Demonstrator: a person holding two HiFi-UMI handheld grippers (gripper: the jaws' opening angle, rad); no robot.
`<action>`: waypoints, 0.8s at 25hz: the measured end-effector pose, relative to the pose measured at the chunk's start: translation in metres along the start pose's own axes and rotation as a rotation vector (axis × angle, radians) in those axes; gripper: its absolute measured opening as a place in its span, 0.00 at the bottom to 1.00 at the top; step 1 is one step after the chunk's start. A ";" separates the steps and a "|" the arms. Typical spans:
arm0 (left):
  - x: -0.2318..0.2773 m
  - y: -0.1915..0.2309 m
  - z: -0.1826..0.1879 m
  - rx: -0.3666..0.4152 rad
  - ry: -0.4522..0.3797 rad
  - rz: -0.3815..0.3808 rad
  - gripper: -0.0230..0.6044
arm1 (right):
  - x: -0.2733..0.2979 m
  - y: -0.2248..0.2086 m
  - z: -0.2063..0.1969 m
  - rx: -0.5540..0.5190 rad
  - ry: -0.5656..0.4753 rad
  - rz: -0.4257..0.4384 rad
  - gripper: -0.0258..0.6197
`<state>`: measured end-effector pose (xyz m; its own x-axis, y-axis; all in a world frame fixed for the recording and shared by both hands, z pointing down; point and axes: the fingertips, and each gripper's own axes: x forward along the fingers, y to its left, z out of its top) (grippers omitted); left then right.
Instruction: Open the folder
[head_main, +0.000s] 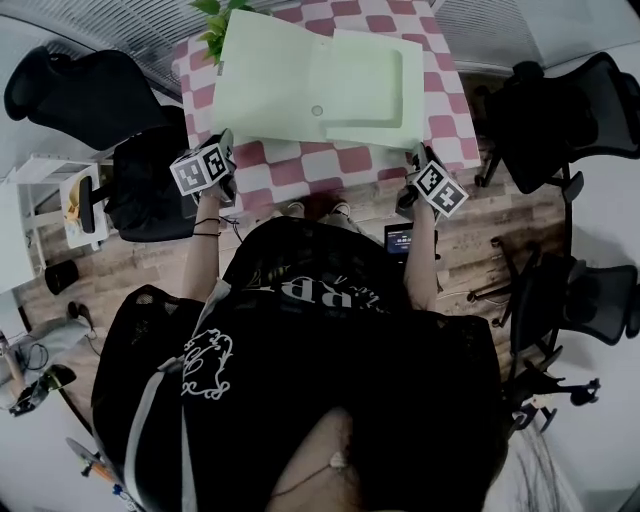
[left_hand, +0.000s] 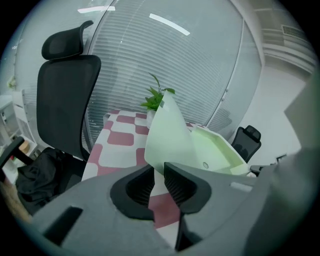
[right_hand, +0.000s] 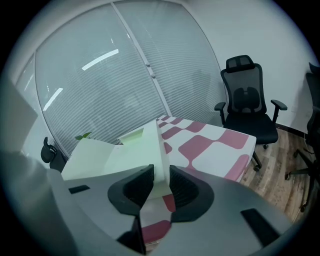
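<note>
A pale green box folder (head_main: 310, 85) lies with its cover swung out to the left on the pink-and-white checked table (head_main: 445, 70). My left gripper (head_main: 226, 142) is at the cover's near left corner. In the left gripper view the cover (left_hand: 167, 135) rises at a slant just past my left gripper (left_hand: 157, 173), whose jaws stand a narrow gap apart with tablecloth showing between them. My right gripper (head_main: 414, 157) is at the folder's near right corner. In the right gripper view the folder's thick side wall (right_hand: 159, 150) fills the gap of my right gripper (right_hand: 161, 173).
A potted plant (head_main: 213, 18) stands at the table's far left corner. Black office chairs stand left (head_main: 90, 95) and right (head_main: 565, 110) of the table. A small lit screen (head_main: 398, 240) shows below the table's near edge, and a white shelf (head_main: 55, 195) stands far left.
</note>
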<state>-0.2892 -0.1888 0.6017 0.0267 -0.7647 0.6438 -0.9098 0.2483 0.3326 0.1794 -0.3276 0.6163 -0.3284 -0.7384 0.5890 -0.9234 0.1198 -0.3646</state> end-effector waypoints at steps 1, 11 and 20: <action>0.001 0.003 -0.003 -0.014 0.007 0.005 0.13 | 0.001 0.000 0.001 0.005 0.000 0.002 0.19; -0.011 -0.012 0.013 0.039 -0.071 -0.104 0.16 | -0.007 0.014 0.012 0.030 -0.023 0.047 0.19; -0.036 -0.057 0.039 0.233 -0.143 -0.284 0.19 | -0.053 0.094 0.037 -0.020 -0.116 0.219 0.20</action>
<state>-0.2550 -0.1989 0.5327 0.2475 -0.8629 0.4407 -0.9447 -0.1139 0.3076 0.1174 -0.3020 0.5243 -0.4975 -0.7642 0.4105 -0.8367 0.2979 -0.4595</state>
